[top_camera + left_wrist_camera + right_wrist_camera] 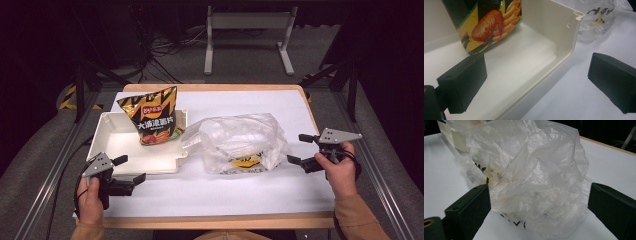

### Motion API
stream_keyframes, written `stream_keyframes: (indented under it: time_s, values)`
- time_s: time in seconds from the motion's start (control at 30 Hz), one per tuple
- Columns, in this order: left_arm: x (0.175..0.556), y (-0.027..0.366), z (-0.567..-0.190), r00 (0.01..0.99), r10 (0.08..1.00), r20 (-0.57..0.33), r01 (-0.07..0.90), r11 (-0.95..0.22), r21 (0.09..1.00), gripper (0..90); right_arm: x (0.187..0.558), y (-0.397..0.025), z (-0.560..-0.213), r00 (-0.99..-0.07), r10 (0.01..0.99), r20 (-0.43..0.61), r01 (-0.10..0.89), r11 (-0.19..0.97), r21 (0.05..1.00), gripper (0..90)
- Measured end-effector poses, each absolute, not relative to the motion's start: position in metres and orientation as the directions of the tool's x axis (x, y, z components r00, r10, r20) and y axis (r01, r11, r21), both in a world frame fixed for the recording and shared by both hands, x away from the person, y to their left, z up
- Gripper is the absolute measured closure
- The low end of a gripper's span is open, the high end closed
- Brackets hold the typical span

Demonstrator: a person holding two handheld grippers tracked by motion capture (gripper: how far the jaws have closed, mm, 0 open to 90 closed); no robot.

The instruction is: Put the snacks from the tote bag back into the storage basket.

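While a person's two hands enter from the bottom edge of the high view, each holds a black two-jaw gripper over a white-covered table [210,192]. The left gripper [132,169] sits at the lower left of the frame, its jaws spread wide and empty, just beside the near corner of a cream plastic tray [112,145]. In the left gripper view, one jaw hangs over the tray's floor and the other over the table, with the tray's wall [564,47] between them. A black and yellow chip bag [154,116] stands upright inside the tray, left of centre, leaning against its far right side.

The right gripper [301,148] is at the right of the frame, jaws also wide apart and holding nothing. Its tips lie just beside a crumpled clear plastic bag [240,142] in the middle of the table, which touches the tray's right edge. In the right gripper view, the plastic bag [534,177] bulges between the two open jaws; contact cannot be told.
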State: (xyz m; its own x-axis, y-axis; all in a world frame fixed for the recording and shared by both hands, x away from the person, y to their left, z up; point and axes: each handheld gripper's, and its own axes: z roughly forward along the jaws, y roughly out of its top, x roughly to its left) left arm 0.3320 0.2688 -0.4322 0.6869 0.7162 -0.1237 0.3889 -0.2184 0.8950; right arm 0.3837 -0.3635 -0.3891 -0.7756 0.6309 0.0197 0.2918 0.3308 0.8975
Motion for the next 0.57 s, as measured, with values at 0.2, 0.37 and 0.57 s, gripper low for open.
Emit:
stream_keyframes:
  time_s: [0.2, 0.37, 0.57]
  values:
    - [0.333, 0.27, -0.441, 0.694, 0.71, -0.117, 0.375, -0.219, 0.901, 2.4, 0.385, -0.367, -0.396, -0.768, 0.64, 0.035, 0.281, 0.288, 0.915, 4.9]
    - [0.334, 0.271, -0.444, 0.693, 0.711, -0.119, 0.376, -0.216, 0.901, 2.5, 0.387, -0.368, -0.401, -0.767, 0.64, 0.048, 0.291, 0.281, 0.915, 4.9]
    - [0.332, 0.274, -0.443, 0.693, 0.71, -0.124, 0.363, -0.195, 0.911, 2.4, 0.388, -0.367, -0.402, -0.764, 0.643, 0.052, 0.296, 0.278, 0.914, 4.9]
